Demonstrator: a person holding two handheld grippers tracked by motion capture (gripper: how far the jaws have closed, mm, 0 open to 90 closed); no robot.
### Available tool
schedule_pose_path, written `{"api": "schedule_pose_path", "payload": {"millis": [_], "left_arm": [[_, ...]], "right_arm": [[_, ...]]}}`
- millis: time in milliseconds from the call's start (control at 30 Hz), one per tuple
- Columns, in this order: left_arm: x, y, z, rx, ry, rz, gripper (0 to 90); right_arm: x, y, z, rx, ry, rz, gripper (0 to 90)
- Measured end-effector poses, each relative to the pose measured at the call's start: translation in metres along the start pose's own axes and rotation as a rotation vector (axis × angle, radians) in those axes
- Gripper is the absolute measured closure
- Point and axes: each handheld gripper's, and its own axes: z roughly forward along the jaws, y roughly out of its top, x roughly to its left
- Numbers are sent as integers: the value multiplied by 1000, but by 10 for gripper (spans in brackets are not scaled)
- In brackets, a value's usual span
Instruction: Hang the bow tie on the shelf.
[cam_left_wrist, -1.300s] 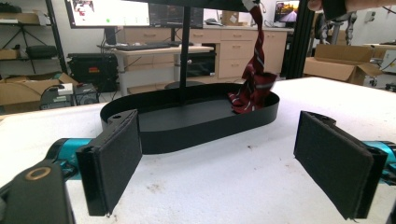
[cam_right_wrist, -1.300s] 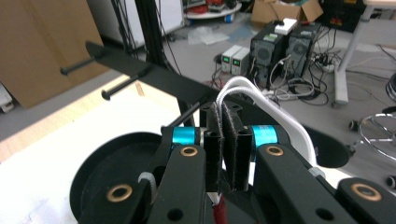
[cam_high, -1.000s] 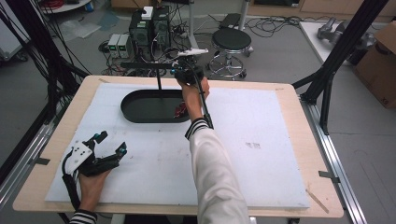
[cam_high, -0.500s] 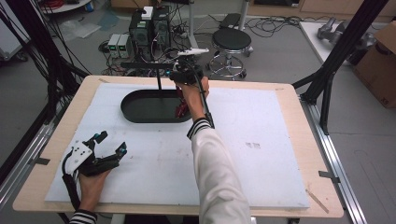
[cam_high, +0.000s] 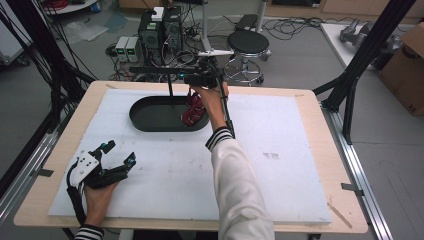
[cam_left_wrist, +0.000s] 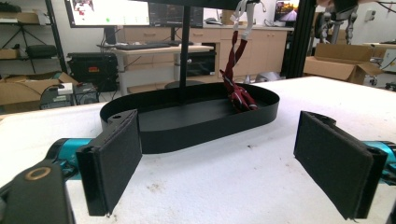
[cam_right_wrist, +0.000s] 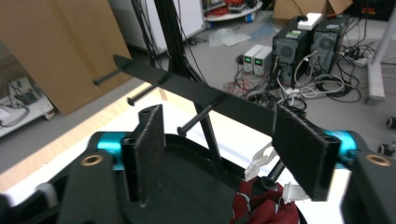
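The right gripper (cam_high: 200, 82) is up over the far end of the black oval tray (cam_high: 150, 120), held near the black rack (cam_right_wrist: 187, 88) with its row of pegs. Its jaws have just been opening and now stand well apart with nothing pressed between the pads; in the right gripper view the two black pads (cam_right_wrist: 147, 154) frame only the rack bar and the floor beyond. The dark red cloth (cam_right_wrist: 264, 207), clipped by white plastic clips (cam_right_wrist: 261, 165), sits just below and between those jaws, close to the right-hand pad but not gripped by it. From the left gripper view the cloth (cam_left_wrist: 236, 77) hangs from the rack by its clips, and its lower end is bunched inside the tray (cam_left_wrist: 187, 135) against the right-hand end wall.

The left gripper (cam_high: 107, 162) rests low on the white table cover (cam_high: 280, 165), well apart from the tray on the near left, its jaws spread wide and empty; its pads (cam_left_wrist: 112, 163) bracket the tray from a distance, touching nothing but perhaps the cover beneath
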Motion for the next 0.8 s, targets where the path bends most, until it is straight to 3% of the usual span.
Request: {"api": "schedule_pose_path", "payload": {"millis": [100,233,400,800], "left_arm": [[0,0,0,0,0,0,154],[0,0,0,1,1,1,154],[0,0,0,7,3,2,154],[0,0,0,6,4,5,154]], "right_arm": [[2,2,-9,-8,27,-8,198],[8,2,-27,-31,55,-57,113],[11,-2,-63,-80,88,-140,104],[5,-38,-157,-167,84,-226,83]]}}
